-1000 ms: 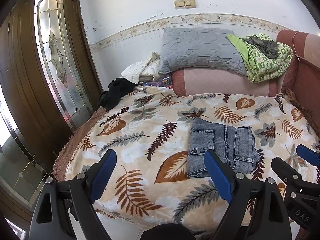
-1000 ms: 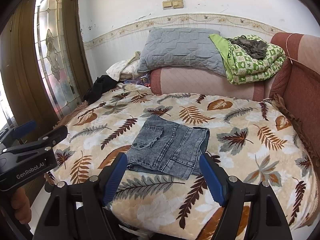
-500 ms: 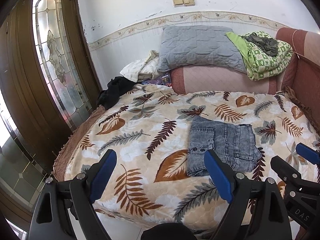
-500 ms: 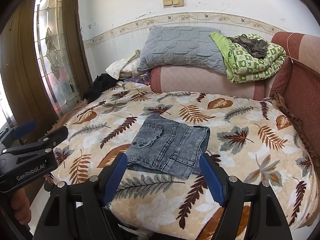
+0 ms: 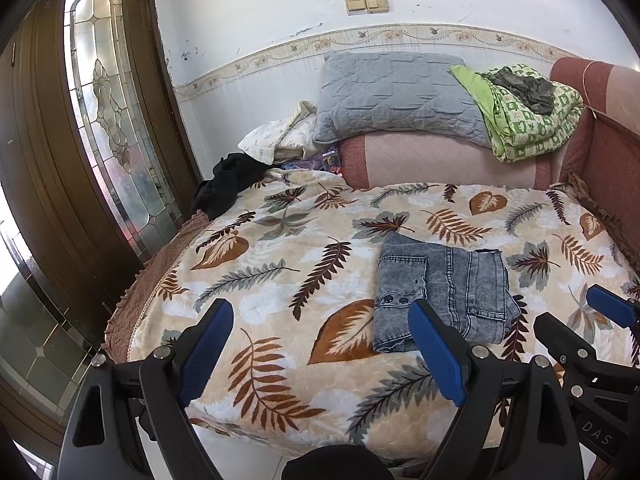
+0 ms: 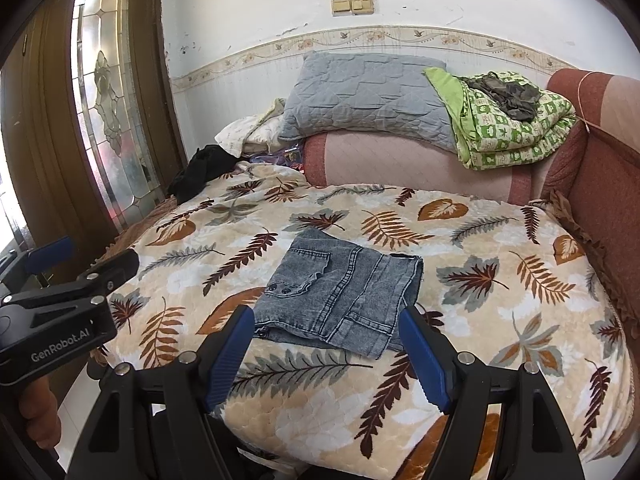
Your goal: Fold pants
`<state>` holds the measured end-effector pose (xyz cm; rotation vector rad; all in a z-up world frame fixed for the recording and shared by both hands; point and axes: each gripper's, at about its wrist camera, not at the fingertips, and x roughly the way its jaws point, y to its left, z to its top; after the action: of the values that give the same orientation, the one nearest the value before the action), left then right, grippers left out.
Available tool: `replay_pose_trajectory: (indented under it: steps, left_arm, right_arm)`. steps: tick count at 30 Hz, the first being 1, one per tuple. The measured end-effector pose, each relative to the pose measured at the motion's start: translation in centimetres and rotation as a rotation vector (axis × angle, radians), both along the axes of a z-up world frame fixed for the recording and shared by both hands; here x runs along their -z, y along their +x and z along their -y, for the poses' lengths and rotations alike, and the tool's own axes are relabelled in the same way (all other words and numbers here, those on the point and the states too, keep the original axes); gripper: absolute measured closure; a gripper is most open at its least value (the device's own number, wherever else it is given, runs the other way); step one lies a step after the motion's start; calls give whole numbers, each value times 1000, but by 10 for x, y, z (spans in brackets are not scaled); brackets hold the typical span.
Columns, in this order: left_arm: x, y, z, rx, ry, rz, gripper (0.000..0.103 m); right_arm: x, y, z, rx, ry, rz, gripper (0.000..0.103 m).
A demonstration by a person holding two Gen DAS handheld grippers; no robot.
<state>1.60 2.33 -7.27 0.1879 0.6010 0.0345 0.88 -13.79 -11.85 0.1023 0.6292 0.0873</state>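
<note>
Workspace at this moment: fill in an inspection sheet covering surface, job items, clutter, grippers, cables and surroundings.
Surface: bed under a leaf-print blanket, lying smooth.
Job's things: grey denim pants lie folded into a compact rectangle near the front edge, touched by neither gripper.
Clutter: grey pillow, green patterned quilt with a dark garment on top, black clothing and pale bedding at the far left corner.
Grippers: left gripper open, empty; right gripper open, empty; both held short of the pants.
Cables: nothing seen.
Surroundings: wooden door with leaded glass, white wall with switch plates, reddish padded bed surround.
</note>
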Motion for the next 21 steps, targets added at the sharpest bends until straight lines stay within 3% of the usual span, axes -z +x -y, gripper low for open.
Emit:
replay_pose_trajectory:
  steps: [21]
  left_arm:
    - [2, -2, -5, -8, -10, -8, 14]
  right_arm:
    - [-2, -4, -11, -12, -16, 0, 25]
